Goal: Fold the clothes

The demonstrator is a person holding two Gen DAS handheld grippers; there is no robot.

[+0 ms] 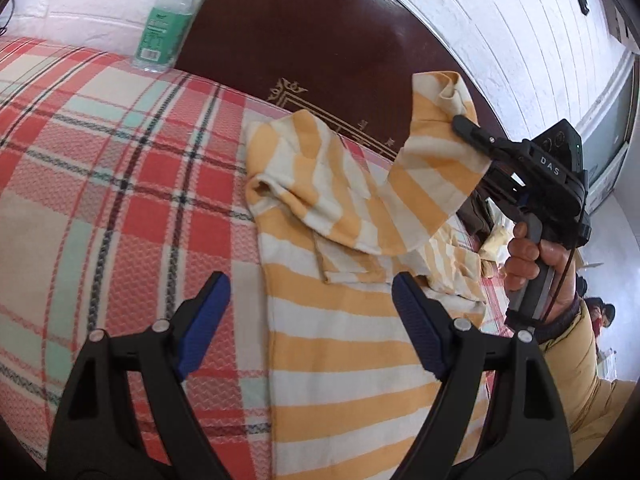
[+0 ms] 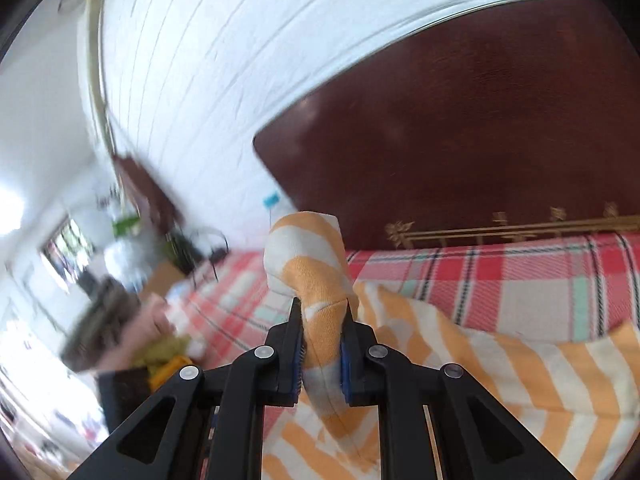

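Right gripper (image 2: pixel 323 344) clamped on striped shirt (image 1: pixel 352 344) sleeve, lifted above plaid bed (image 1: pixel 120 184) near headboard edge. Left gripper (image 1: pixel 310 320) spread wide, holding nothing.

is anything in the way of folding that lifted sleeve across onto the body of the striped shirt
Nothing visible blocks it. The right gripper is shut on the sleeve, lifted above the striped shirt, whose body lies bare. The left gripper hangs open above the near part. The water bottle stands far off.
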